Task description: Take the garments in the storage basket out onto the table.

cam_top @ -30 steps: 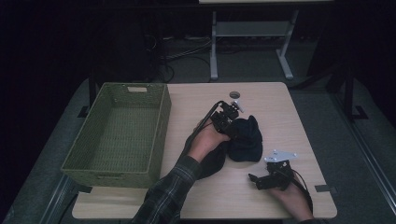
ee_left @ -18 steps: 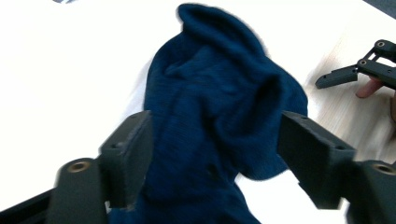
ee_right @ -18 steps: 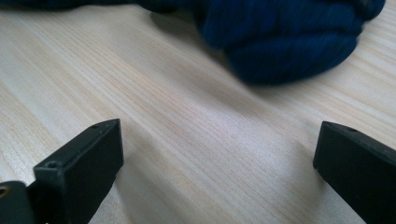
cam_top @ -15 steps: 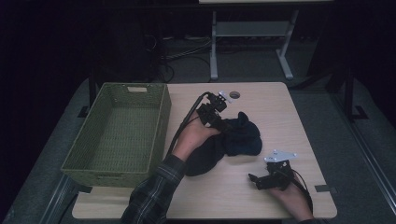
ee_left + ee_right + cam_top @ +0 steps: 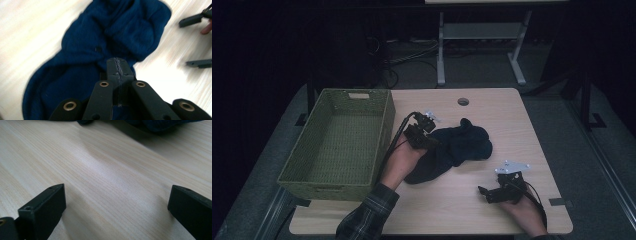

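Note:
A dark blue knitted garment (image 5: 459, 145) lies crumpled at the middle of the wooden table (image 5: 447, 210). My left gripper (image 5: 432, 142) sits at the garment's left edge, beside the basket. Its jaws have just been closing. In the left gripper view they meet at the tips (image 5: 117, 63), pinching a fold of the blue garment (image 5: 100, 42), whose creases run up to them. My right gripper (image 5: 484, 191) rests on the table at the front right, apart from the garment. Its jaws stand wide open over bare wood (image 5: 115, 202).
A green woven basket (image 5: 388, 125), with nothing in it, stands on the table's left side, close to my left hand. A round cable hole (image 5: 463, 101) sits near the far edge. A table frame (image 5: 482, 35) stands on the floor beyond.
My left gripper has moved left toward the basket, and the garment's left part has stretched out after it. The right gripper has stayed put.

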`<state>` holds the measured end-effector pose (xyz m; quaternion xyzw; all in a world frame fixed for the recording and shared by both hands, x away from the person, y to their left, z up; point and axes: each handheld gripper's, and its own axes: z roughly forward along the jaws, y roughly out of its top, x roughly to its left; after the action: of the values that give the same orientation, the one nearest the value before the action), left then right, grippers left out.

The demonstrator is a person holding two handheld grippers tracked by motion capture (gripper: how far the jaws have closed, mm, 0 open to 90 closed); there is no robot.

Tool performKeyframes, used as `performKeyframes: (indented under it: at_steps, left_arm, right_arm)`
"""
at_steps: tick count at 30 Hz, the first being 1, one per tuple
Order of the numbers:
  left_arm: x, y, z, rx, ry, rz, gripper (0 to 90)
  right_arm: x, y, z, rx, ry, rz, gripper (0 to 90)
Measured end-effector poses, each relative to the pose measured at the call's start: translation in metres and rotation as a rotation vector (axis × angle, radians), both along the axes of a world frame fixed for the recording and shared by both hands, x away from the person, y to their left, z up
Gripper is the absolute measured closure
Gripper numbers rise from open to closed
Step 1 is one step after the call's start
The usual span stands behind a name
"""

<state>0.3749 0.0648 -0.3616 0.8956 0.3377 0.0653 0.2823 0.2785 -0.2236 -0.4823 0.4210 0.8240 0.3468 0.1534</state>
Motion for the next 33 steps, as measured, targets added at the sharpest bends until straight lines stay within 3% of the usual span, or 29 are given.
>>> performKeyframes:
  at_steps: [9, 18, 25, 33]
  left_arm:
    - [-0.013, 0.006, -0.033, 0.005, 0.040, 0.007, 90.0]
    - [-0.026, 0.005, -0.058, 0.003, 0.110, -0.018, 90.0]
    - [-0.036, -0.009, -0.065, -0.039, 0.150, -0.069, 90.0]
    - [-0.047, -0.033, -0.067, -0.053, 0.160, -0.144, 90.0]
  right_arm:
    - [0.000, 0.000, 0.000, -0.001, -0.001, 0.001, 1.2]
    - [0.000, 0.000, 0.000, -0.001, -0.002, 0.000, 1.3]
    - [0.000, 0.000, 0.000, -0.003, -0.002, 0.001, 1.3]
    - [0.000, 0.000, 0.000, -0.003, -0.001, 0.001, 1.3]
